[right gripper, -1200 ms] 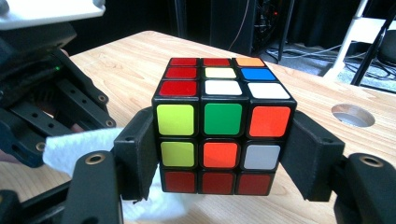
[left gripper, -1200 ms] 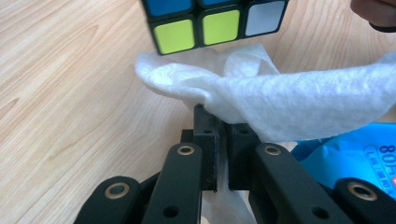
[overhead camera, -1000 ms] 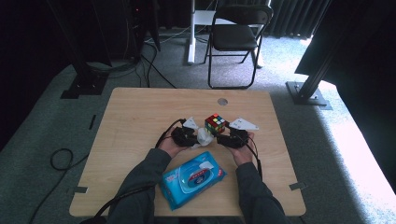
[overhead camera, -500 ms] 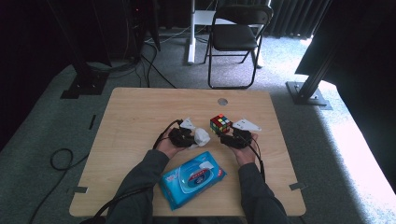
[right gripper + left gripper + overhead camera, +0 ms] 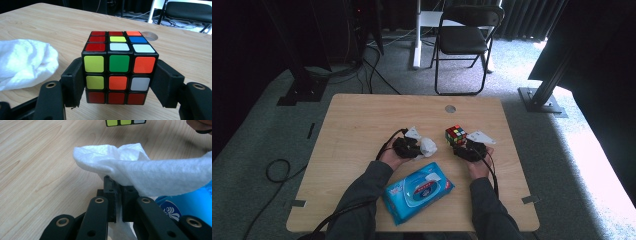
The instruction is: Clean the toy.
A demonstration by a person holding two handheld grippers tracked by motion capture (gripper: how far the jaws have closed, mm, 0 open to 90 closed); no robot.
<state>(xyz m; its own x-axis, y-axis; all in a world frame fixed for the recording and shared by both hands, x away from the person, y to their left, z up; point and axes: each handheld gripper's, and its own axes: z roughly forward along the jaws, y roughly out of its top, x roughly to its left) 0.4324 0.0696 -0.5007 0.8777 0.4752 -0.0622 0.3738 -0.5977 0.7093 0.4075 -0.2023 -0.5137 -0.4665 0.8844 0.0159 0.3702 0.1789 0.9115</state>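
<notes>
My left gripper [image 5: 412, 148] [image 5: 118, 195] is shut on a crumpled white wipe [image 5: 428, 146] [image 5: 140, 170], which bulges out over the jaws just above the wooden table [image 5: 362, 125]. To its right, my right gripper [image 5: 463, 146] [image 5: 119, 82] is shut on a scrambled puzzle cube [image 5: 455, 134] [image 5: 119, 67], one jaw pressed on each side. The cube is upright and low over the table. In the left gripper view the cube's [image 5: 125, 122] bottom row shows just beyond the wipe. The wipe [image 5: 25, 62] lies to the left of the cube in the right gripper view.
A blue pack of wet wipes [image 5: 418, 190] [image 5: 190, 205] lies near the table's front edge between the forearms. A round cable hole [image 5: 450, 108] [image 5: 150, 37] sits at the table's far side. A folding chair [image 5: 464, 40] stands behind the table.
The right gripper has shifted a little to the right and lower with the cube in it. The left gripper and the wipe have stayed in place.
</notes>
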